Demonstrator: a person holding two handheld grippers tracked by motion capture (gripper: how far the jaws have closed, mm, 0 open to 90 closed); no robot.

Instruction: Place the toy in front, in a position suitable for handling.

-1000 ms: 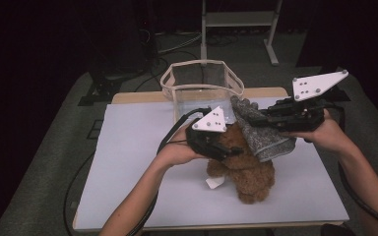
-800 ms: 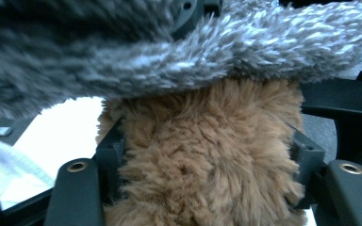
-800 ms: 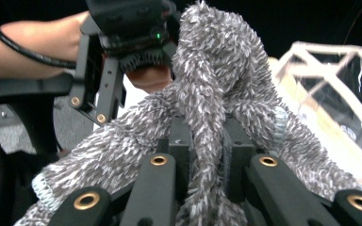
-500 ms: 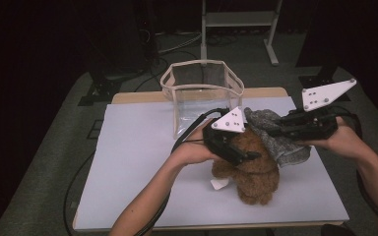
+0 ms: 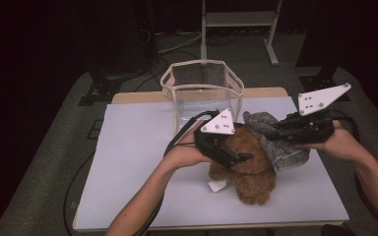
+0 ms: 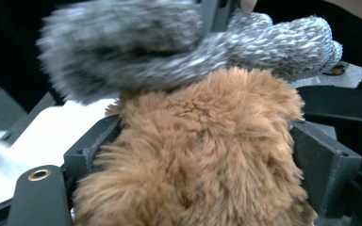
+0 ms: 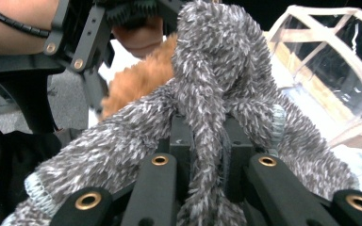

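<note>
On the white tabletop (image 5: 142,147), right tongs (image 7: 207,183) pinch fuzzy grey knit (image 7: 217,84) (left tongs (image 6: 202,155) straddle shaggy brown plush (image 6: 202,155), opening).

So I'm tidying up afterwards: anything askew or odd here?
The grey knit hangs bunched from the right tongs, draped half over the teddy. A white tag sticks out beside the teddy.

The bench (image 5: 128,162) lies bare across its whole left half, giving open passage there. At the rear centre a clear-walled basket (image 5: 203,88) stands as an obstacle. The brown plush toy (image 5: 248,169) occupies the middle, with the grey knitted garment (image 5: 285,150) draped against its right side. A bare strip remains along the front edge.
</note>
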